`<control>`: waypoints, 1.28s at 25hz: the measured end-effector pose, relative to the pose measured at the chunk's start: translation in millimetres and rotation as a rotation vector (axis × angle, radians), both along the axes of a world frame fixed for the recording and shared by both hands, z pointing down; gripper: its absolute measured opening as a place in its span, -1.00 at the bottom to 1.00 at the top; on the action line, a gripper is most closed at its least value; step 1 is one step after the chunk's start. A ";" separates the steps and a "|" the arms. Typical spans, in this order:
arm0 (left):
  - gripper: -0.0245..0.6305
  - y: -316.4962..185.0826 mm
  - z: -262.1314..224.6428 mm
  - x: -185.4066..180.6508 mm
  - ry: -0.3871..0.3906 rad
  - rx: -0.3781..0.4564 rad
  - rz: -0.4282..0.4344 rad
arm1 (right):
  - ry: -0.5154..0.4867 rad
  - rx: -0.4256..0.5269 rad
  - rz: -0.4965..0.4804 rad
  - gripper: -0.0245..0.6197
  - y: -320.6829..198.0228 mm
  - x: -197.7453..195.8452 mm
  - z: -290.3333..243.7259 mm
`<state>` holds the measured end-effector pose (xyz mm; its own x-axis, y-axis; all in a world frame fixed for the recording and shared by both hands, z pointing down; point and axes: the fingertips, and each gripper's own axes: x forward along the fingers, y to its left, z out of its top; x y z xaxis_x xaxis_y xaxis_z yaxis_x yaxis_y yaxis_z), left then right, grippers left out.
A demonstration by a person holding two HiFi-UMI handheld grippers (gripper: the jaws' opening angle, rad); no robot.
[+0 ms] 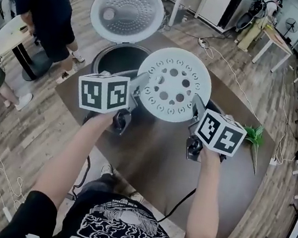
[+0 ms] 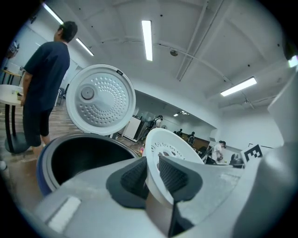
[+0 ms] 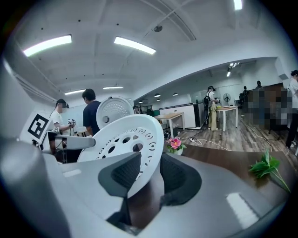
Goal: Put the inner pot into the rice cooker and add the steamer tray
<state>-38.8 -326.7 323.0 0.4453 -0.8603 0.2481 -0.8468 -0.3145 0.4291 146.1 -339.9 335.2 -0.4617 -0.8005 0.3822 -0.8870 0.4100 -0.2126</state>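
Note:
A white, perforated steamer tray (image 1: 173, 84) hangs in the air just right of the open rice cooker (image 1: 119, 58), tilted with its face toward me. My left gripper (image 1: 142, 81) is shut on its left rim and my right gripper (image 1: 197, 103) is shut on its right rim. In the left gripper view the tray's edge (image 2: 170, 146) stands between the dark pads (image 2: 132, 179), with the cooker's dark pot opening (image 2: 79, 160) and raised lid (image 2: 100, 100) just beyond. In the right gripper view the tray (image 3: 123, 137) fills the gap between the pads (image 3: 122, 174).
The cooker's lid (image 1: 127, 12) stands upright at the back. A person in a dark shirt (image 1: 44, 6) stands beside the brown table (image 1: 154, 155) at the far left. A green sprig (image 1: 254, 136) lies at the table's right edge, and a pink flower (image 3: 175, 143) stands beyond the tray.

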 end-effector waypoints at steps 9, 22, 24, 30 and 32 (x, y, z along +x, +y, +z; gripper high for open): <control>-0.65 -9.6 6.2 -127.8 0.012 0.012 -0.103 | -0.001 -0.002 -0.103 -0.54 -26.2 -129.4 5.5; -0.65 -6.6 -6.0 -166.0 0.014 0.009 -0.210 | -0.013 -0.020 -0.202 -0.54 -40.7 -170.4 -4.8; -0.65 -9.7 -4.9 -170.6 0.015 0.004 -0.214 | -0.015 -0.025 -0.206 -0.54 -44.1 -175.0 -3.2; -0.65 -15.1 7.8 -171.4 0.009 -0.013 -0.207 | -0.008 -0.037 -0.198 -0.54 -49.2 -175.3 8.6; -0.65 -17.3 11.8 -169.3 0.001 -0.021 -0.199 | -0.003 -0.047 -0.189 -0.54 -51.0 -172.9 14.0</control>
